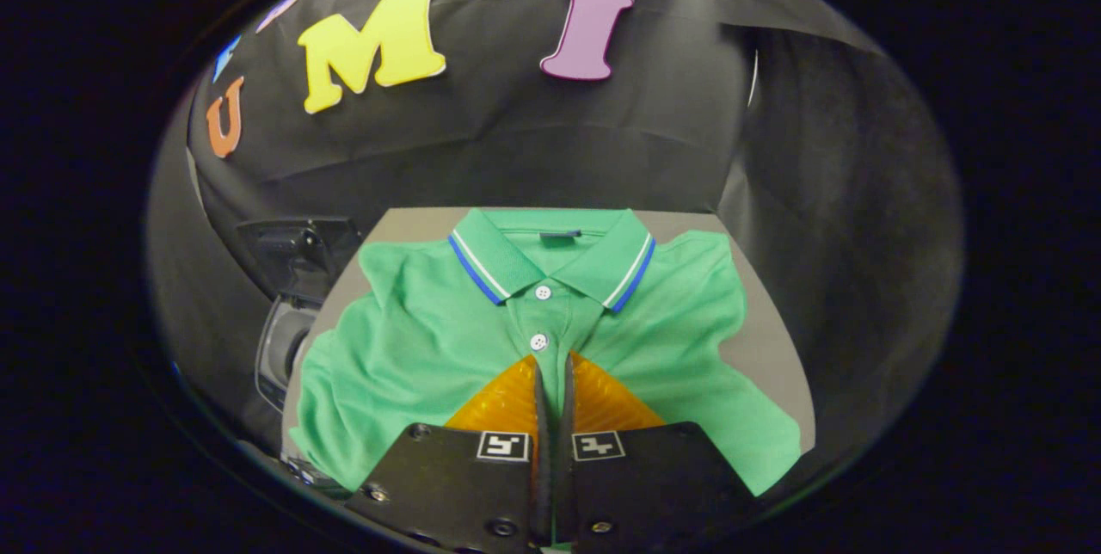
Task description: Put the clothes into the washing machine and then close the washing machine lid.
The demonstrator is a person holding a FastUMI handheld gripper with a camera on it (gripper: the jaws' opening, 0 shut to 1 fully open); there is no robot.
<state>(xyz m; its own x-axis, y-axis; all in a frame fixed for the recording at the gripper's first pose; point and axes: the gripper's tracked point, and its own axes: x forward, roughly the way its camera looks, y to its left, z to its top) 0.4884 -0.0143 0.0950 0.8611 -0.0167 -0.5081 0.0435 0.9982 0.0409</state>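
Starting the pick-up, we hold our hand-held gripper (552, 365) nearly closed (holding nothing) over the green shirt (430, 347); next, we must open and pinch it.

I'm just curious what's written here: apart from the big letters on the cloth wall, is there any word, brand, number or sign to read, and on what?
None can be read.
Neck label inside the collar of the green polo shirt: a small blue tab, too small to read.
Two square black-and-white markers on the nearly shut gripper, one on each finger mount: patterns, not words.
Dark device beside the grey table: no legible marking.
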